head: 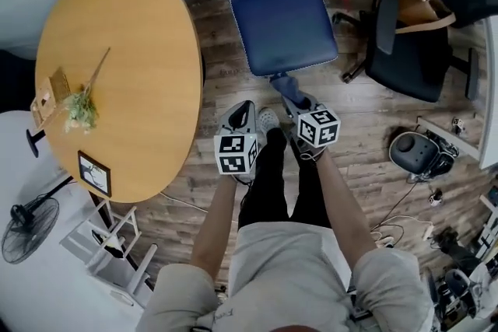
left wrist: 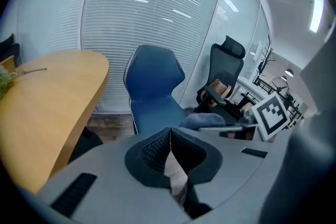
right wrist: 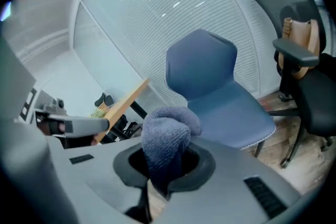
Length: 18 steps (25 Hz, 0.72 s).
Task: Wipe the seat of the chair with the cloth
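Wipe not started: right gripper (right wrist: 164, 173) clamped on the bunched blue cloth (right wrist: 167, 131), near the front of the chair seat (head: 284, 26) but not touching it, left gripper (left wrist: 170, 160) pinched together empty beside it, so the whole chair seat remains to do.

The chair (head: 284, 23) is deep blue, seat and back alike, with a pale dotted edging along the seat. The cloth (right wrist: 167, 131) is a greyish blue with a looped pile. The left tongs (left wrist: 170, 150) and right tongs (right wrist: 164, 165) are grey with black pads (left wrist: 151, 153) — each carries black-and-white square markers. The desk (head: 124, 89) is honey-yellow wood; the floor (head: 366, 120) is brown planking with streaked grain. The office chair (head: 416, 50) is black.
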Each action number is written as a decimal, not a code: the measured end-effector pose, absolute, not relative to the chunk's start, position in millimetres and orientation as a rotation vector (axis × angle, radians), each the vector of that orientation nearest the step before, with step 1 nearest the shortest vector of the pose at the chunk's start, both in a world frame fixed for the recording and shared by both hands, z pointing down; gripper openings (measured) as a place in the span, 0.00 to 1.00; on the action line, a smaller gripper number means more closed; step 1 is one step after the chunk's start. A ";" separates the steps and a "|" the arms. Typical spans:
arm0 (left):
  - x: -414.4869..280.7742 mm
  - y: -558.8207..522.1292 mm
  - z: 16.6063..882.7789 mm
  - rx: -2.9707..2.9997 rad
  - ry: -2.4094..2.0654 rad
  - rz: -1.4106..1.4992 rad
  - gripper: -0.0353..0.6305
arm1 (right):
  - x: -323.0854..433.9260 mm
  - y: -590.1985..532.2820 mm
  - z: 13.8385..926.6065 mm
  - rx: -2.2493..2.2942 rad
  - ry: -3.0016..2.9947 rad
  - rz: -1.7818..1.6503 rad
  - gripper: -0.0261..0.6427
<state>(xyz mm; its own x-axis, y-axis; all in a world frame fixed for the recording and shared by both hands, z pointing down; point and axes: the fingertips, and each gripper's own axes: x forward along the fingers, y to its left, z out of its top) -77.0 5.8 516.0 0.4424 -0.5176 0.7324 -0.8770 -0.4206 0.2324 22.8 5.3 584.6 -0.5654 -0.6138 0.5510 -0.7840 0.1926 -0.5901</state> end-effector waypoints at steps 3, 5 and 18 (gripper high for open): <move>-68.7 10.8 498.2 2.094 -1.170 0.786 0.09 | 49.2 15.0 545.7 1.425 -2.262 1.350 0.11; -63.8 12.3 482.7 2.104 -1.184 0.795 0.09 | 62.1 23.0 522.1 1.471 -2.271 1.371 0.11; -0.6 76.0 389.3 2.057 -1.402 0.648 0.09 | 150.7 84.7 399.7 1.550 -2.310 1.154 0.11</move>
